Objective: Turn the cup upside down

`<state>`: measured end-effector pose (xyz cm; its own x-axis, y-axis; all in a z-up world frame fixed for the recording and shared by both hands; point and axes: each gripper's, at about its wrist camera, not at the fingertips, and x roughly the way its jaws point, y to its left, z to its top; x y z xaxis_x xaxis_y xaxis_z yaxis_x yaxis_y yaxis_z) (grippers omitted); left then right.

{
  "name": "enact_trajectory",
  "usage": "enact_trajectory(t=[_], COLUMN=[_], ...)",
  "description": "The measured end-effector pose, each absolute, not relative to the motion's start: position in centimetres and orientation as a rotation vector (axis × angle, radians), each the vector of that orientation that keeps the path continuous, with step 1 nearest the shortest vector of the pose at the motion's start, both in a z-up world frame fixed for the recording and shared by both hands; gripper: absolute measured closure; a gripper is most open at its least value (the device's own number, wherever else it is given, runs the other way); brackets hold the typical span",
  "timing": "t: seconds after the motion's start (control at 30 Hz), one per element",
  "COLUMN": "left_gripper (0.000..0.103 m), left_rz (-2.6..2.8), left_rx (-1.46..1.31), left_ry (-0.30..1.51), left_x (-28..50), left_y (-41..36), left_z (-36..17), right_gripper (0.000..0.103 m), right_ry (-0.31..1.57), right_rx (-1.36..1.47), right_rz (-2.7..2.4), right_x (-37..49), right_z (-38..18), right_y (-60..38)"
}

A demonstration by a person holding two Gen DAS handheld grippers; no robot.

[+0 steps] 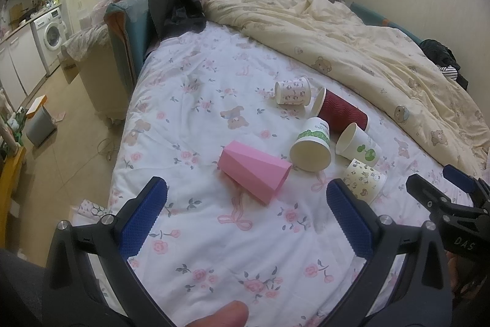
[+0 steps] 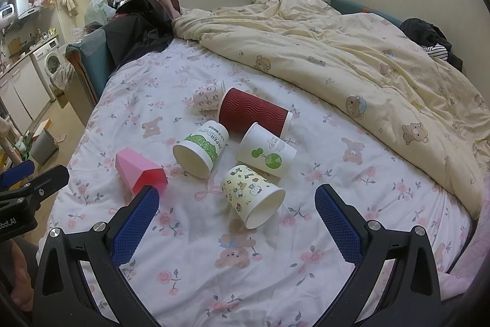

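Observation:
Several cups lie on their sides on the flowered bed sheet (image 1: 199,112). A pink faceted cup (image 1: 254,172) lies just ahead of my open, empty left gripper (image 1: 245,198); it also shows in the right wrist view (image 2: 141,172). A yellow cartoon cup (image 2: 252,195) lies between the fingers of my open, empty right gripper (image 2: 237,204), mouth toward me. Behind are a green-print paper cup (image 2: 202,152), a white cup with a green globe (image 2: 266,153), a dark red ribbed cup (image 2: 254,114) and a small pink patterned cup (image 2: 208,97).
A cream bear-print duvet (image 2: 352,51) is bunched along the right and back of the bed. Dark clothes (image 2: 137,29) pile at the bed's far left end. The bed's left edge drops to the floor, with a grey bin (image 1: 39,124) and a washing machine (image 1: 50,32).

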<state>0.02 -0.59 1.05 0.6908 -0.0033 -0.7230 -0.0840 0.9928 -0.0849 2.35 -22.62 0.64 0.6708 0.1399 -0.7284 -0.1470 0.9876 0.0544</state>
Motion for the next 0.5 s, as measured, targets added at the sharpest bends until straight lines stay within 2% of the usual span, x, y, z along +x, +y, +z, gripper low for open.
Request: enact_trajectory(t=[0.5], left_gripper=[0.000], left_rz=[0.046], left_rx=[-0.115], left_ry=[0.805], left_x=[-0.10], left_y=[-0.62], left_z=[1.04], right_gripper=[0.000], right_ry=[0.826], right_rx=[-0.012], right_rz=[0.162], right_x=[2.32], right_z=[0.56], right_y=[-22.59])
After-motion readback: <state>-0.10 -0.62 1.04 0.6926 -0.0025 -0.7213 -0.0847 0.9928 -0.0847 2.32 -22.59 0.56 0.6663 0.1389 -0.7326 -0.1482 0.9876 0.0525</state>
